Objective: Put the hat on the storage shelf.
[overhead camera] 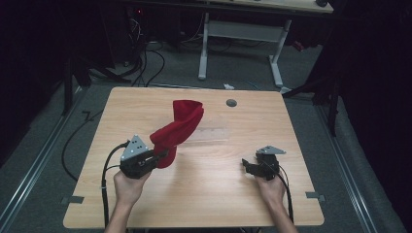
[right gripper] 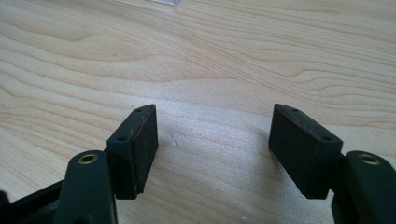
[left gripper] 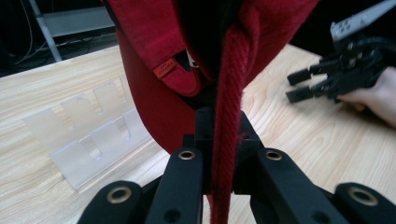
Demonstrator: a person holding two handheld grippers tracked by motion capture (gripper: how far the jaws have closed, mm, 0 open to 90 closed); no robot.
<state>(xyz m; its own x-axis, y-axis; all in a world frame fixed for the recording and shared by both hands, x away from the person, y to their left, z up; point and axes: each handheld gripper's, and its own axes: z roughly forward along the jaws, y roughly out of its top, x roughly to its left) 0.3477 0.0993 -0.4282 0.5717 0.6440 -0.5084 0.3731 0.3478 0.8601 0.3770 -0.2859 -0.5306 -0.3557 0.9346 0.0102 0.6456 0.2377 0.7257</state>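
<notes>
Red cloth (overhead camera: 179, 127), with a thick corded hem, is hanging lifted over the left half of a pale wooden table (overhead camera: 209, 194), its upper end puffing up toward the table's middle and its lower end being pinched near the person's side. Seen from the left gripper view, the cloth (left gripper: 154, 93) is draping above the jaws, showing a small orange label, while its corded hem is running straight down between them. Just beyond the cloth, a clear plastic holder (left gripper: 88, 140) with slots is lying flat on the wood.

Left gripper (overhead camera: 163, 156) is clamping fully closed on the cloth's hem, held in the person's left hand (overhead camera: 128, 187). Right gripper (overhead camera: 248, 166) is sitting low over bare wood, well apart from the cloth, in the person's right hand (overhead camera: 272, 188). Its jaws are standing wide apart with nothing between them. A small grey round cap (overhead camera: 231, 103) is sitting in the table's far edge.
</notes>
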